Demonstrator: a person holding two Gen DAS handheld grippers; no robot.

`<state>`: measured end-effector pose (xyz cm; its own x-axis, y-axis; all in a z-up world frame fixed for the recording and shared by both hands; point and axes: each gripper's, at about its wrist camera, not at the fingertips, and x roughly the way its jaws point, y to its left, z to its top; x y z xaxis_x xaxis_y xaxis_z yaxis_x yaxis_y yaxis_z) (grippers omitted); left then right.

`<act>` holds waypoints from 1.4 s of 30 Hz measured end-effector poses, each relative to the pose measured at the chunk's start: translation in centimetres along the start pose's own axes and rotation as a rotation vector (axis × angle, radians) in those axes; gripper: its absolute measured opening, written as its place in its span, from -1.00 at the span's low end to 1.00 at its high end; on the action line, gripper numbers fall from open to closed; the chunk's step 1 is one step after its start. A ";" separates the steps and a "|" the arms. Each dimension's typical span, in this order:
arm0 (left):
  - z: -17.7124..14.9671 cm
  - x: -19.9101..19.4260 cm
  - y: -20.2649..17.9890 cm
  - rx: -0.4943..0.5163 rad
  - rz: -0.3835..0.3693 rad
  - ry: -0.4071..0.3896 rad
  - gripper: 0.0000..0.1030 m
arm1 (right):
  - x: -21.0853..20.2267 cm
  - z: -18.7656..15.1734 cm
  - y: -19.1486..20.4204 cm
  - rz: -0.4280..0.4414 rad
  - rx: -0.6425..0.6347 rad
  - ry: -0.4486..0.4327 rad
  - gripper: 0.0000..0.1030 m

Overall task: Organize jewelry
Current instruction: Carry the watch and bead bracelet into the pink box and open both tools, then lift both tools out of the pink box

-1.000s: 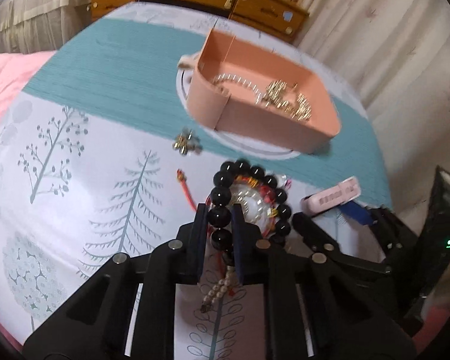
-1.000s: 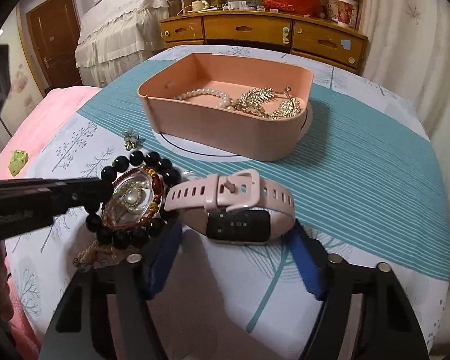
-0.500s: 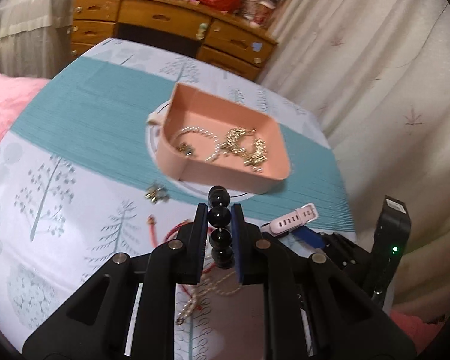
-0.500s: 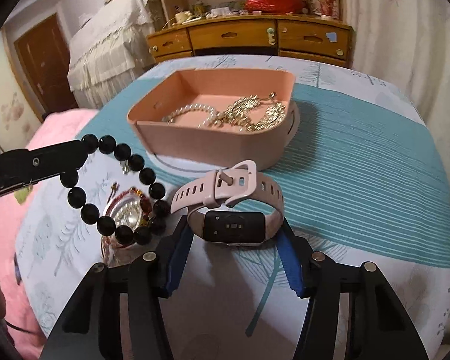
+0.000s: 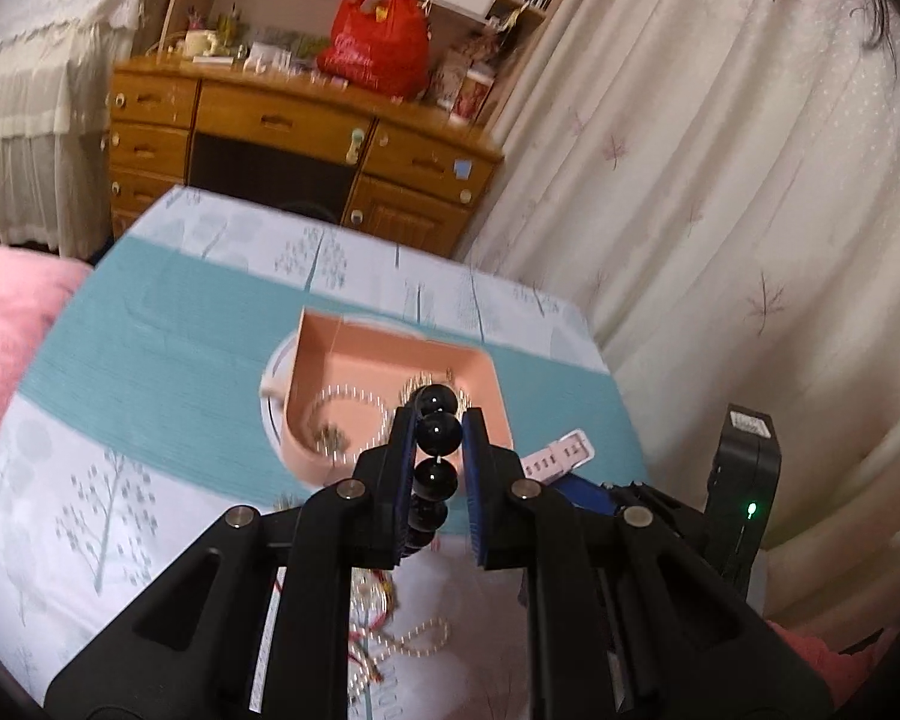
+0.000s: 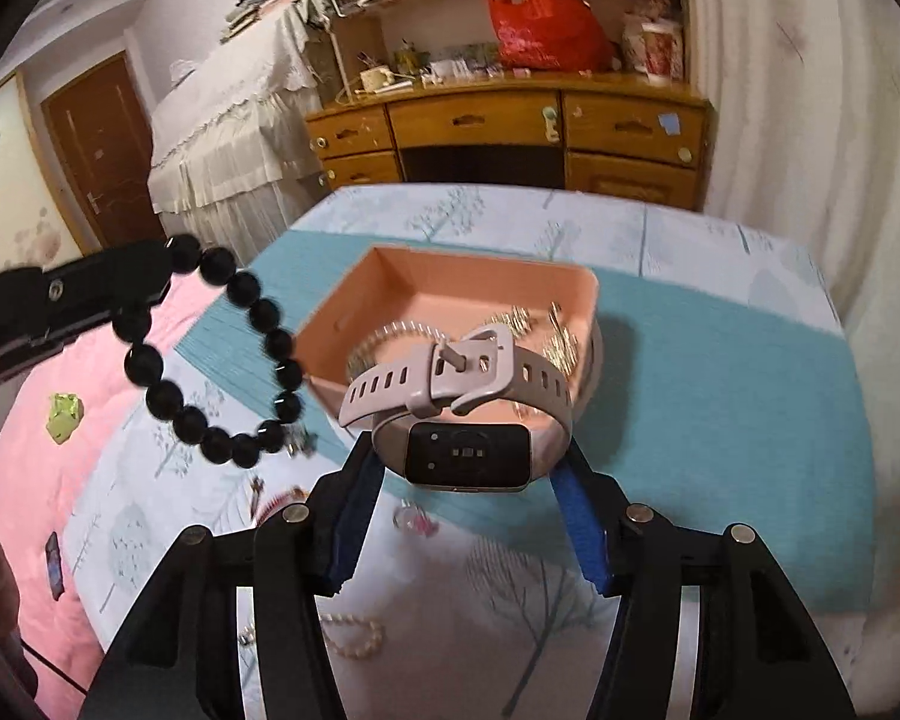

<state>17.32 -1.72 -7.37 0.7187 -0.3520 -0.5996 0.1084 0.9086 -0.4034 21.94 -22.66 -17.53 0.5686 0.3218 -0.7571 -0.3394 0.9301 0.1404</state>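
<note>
Left gripper (image 5: 438, 435) clamps black bead bracelet (image 6: 228, 360) | right gripper (image 6: 465, 498) grips pink watch (image 6: 462, 414) | you lower both inside the pink tray (image 6: 576, 285) walls before releasing.

Black bead bracelet (image 5: 438, 435) between left gripper (image 5: 439, 462) fingers (image 5: 399, 480), above pink tray (image 5: 354, 384).

A table (image 6: 720, 360) is covered by a cloth printed with pale trees and crossed by a teal band. On that band a pink tray (image 6: 450, 282) is set, seated on a white disc (image 5: 273, 384). Nearer than the tray, on the printed part, a pearl strand (image 6: 354, 639), a red cord (image 6: 273, 501) and a small metal charm (image 6: 300, 441) are laid.
</note>
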 end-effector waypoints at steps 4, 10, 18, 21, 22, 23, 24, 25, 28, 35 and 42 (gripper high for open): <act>2.0 0.4 -0.3 0.019 -0.003 -0.026 -0.76 | 0.0 1.8 0.7 -0.002 -0.024 -0.025 0.12; 4.2 3.4 -0.5 0.031 0.011 -0.019 -0.75 | 0.8 4.1 1.3 -0.011 -0.038 -0.064 0.13; 4.9 7.8 1.2 -0.051 0.091 0.084 -0.31 | 2.6 4.8 0.5 -0.021 -0.005 -0.024 0.55; 4.6 7.7 1.7 -0.050 0.105 0.081 -0.27 | 2.7 4.4 0.0 -0.023 -0.012 -0.020 0.56; 4.6 7.7 1.8 -0.050 0.114 0.084 -0.27 | 2.7 4.3 -0.1 -0.027 -0.012 -0.018 0.56; 4.5 7.6 2.0 -0.051 0.119 0.087 -0.26 | 2.7 4.2 -0.2 -0.027 -0.011 -0.015 0.56; 4.3 7.6 2.3 -0.051 0.127 0.092 -0.26 | 2.7 4.2 -0.4 -0.026 -0.009 -0.012 0.56; 4.2 7.7 2.4 -0.049 0.134 0.099 -0.26 | 2.7 4.1 -0.5 -0.025 -0.006 -0.009 0.56; 3.5 7.5 2.8 -0.048 0.171 0.109 -0.26 | 2.4 3.4 -0.5 -0.023 0.007 -0.003 0.57; 0.8 7.5 4.8 -0.124 0.219 0.188 -0.26 | 2.0 1.3 0.1 0.012 0.018 0.040 0.57; -3.4 7.1 6.5 -0.149 0.281 0.288 -0.26 | 1.5 -2.5 1.6 0.061 0.000 0.120 0.57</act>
<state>20.83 0.90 -16.58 0.4828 -0.1631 -0.8604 -0.1802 0.9430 -0.2799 20.43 -21.14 -20.06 0.4532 0.3542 -0.8180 -0.3707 0.9094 0.1884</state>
